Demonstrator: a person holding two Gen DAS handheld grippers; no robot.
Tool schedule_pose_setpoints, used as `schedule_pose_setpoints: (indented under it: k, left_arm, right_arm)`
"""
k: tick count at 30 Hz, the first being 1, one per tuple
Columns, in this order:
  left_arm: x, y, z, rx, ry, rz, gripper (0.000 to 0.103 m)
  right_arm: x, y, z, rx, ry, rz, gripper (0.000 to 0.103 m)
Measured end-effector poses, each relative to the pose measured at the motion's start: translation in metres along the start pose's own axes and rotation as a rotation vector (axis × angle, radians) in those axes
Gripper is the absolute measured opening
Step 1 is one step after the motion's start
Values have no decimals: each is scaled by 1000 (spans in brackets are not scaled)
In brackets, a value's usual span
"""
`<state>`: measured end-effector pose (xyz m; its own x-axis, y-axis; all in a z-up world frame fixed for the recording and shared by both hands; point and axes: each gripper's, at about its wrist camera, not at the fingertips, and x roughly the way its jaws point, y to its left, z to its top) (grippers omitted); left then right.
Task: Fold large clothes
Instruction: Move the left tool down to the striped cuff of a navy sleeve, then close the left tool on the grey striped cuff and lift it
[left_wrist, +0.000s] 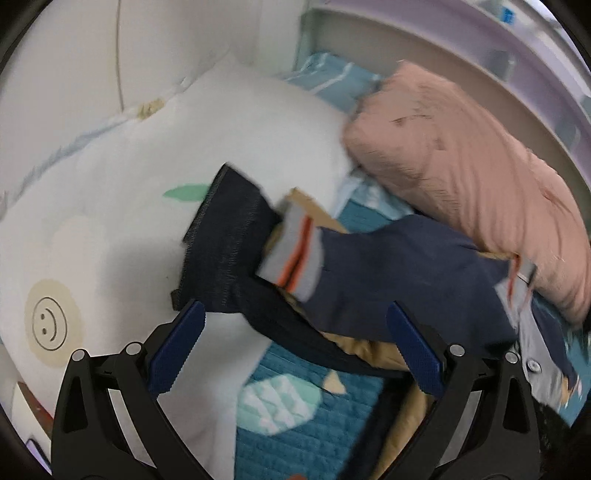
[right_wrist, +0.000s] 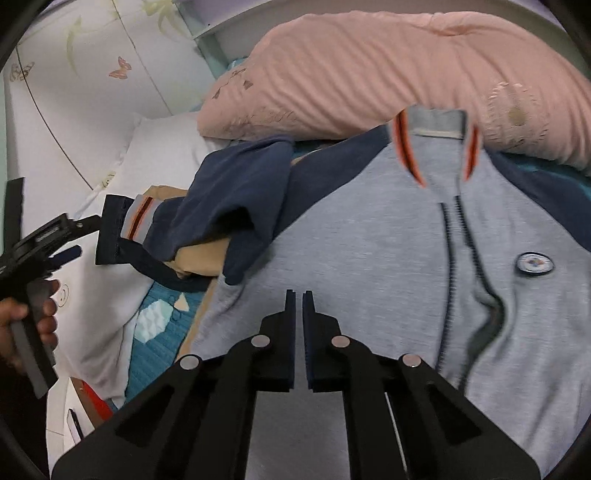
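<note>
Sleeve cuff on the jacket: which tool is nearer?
Left. The left tool is open right at the navy sleeve cuff, not gripping it. The right tool is shut over the jacket's grey front, well away from it.

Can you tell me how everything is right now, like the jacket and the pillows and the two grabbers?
Jacket: lying front up on the bed, zipped.
Sleeve: stretched out sideways, cuff on the white pillow.
White pillow: lying flat.
Pink pillow: lying above the jacket's collar.
Left gripper: open, empty, over the sleeve.
Right gripper: nearly shut; whether it pinches cloth, I cannot tell.
</note>
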<state>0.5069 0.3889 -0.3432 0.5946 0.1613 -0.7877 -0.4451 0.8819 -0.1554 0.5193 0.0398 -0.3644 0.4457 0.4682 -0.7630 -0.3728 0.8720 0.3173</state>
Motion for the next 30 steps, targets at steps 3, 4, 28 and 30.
schedule_pose_setpoints:
  k: [3, 4, 28, 30]
  left_arm:
    - [18, 3, 6, -25, 22, -21, 98]
    - [25, 4, 8, -34, 36, -26, 98]
    - [58, 19, 14, -185, 114, -76, 17]
    - [46, 15, 18, -162, 70, -67, 10]
  right_arm:
    - [14, 2, 3, 6, 14, 2, 7]
    - [17, 1, 4, 7, 18, 1, 7]
    - [39, -6, 16, 9, 48, 15, 7]
    - [39, -5, 17, 8, 46, 21, 7]
